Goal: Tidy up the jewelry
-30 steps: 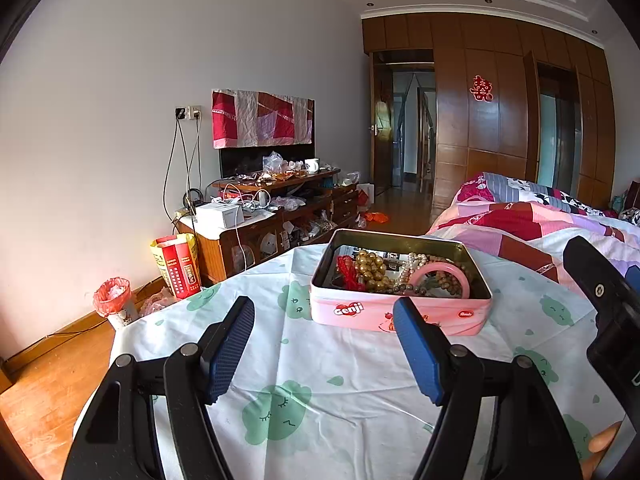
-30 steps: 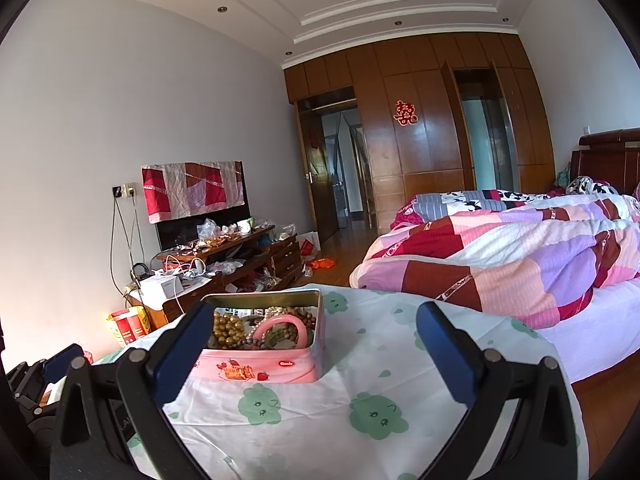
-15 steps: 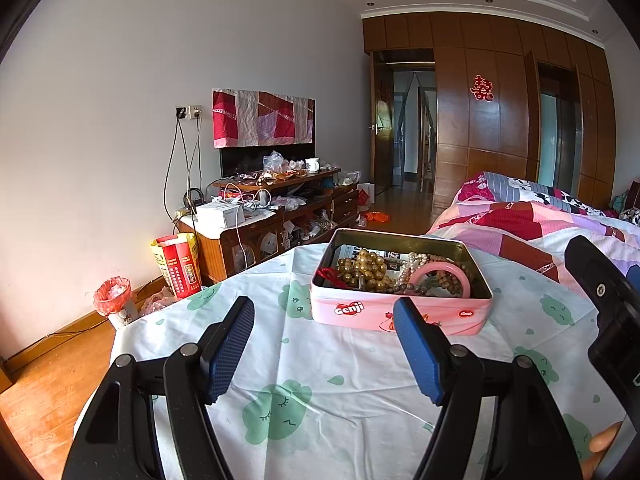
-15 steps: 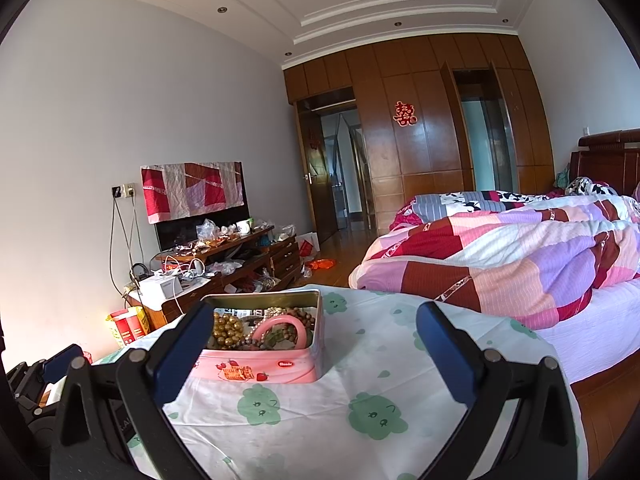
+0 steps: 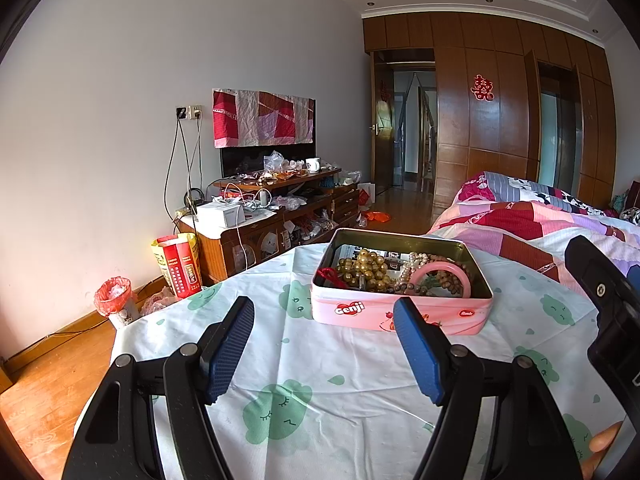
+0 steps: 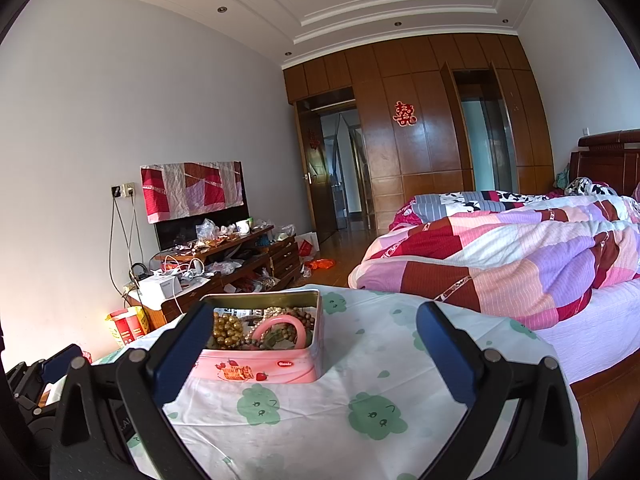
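Pink tin (image 5: 400, 314) sits on the cloud-print sheet (image 5: 304, 360) of the bed, lid off, just beyond both tongs. Inside: gold beads (image 5: 362, 266) at left, pink bangle (image 5: 440, 274) at right, pearls and brown beads between. Left tongs (image 5: 324, 322) spread wide, holding nothing. Right tongs (image 6: 314, 330) likewise spread, nothing held

A lidless pink tin (image 5: 400, 314) sits flat on the sheet, holding tangled beads (image 5: 362, 270) (and a pink bangle (image 5: 440, 278)).
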A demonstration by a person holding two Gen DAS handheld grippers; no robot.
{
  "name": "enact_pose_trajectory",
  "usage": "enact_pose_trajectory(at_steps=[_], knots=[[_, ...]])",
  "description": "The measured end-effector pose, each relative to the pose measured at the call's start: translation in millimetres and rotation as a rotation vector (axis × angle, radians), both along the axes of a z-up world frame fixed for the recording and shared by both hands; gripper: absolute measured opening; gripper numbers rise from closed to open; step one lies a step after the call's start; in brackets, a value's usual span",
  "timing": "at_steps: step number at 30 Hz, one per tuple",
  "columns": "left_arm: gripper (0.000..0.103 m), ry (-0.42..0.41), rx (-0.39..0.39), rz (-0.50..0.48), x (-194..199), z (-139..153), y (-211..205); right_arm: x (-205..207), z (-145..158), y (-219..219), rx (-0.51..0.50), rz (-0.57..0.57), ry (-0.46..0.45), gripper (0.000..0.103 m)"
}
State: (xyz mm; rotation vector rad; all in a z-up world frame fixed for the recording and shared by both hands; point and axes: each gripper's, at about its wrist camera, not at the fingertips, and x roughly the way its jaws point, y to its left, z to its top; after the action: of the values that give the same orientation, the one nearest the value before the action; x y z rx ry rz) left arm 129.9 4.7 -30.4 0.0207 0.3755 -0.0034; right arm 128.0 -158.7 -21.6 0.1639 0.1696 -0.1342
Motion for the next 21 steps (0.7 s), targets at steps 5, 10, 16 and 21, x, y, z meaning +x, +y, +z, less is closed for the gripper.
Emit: enact_pose_trajectory(at_steps=[5, 10, 16, 21], knots=[[0.072, 0.001, -0.001, 0.000, 0.2, 0.0, 0.1, -0.1, 0.1, 0.0, -0.001, 0.000, -0.001, 0.103], [0.072, 0.000, 0.001, 0.000, -0.3, 0.1, 0.0, 0.2, 0.1, 0.1, 0.000, 0.000, 0.001, 0.103], [0.073, 0.001, -0.002, 0.003, -0.4, 0.1, 0.6, 0.0, 0.3, 0.2, -0.001, 0.000, 0.000, 0.103], [0.073, 0.002, -0.003, 0.005, -0.7, 0.1, 1.6, 0.3, 0.3, 0.2, -0.001, 0.000, 0.000, 0.103]])
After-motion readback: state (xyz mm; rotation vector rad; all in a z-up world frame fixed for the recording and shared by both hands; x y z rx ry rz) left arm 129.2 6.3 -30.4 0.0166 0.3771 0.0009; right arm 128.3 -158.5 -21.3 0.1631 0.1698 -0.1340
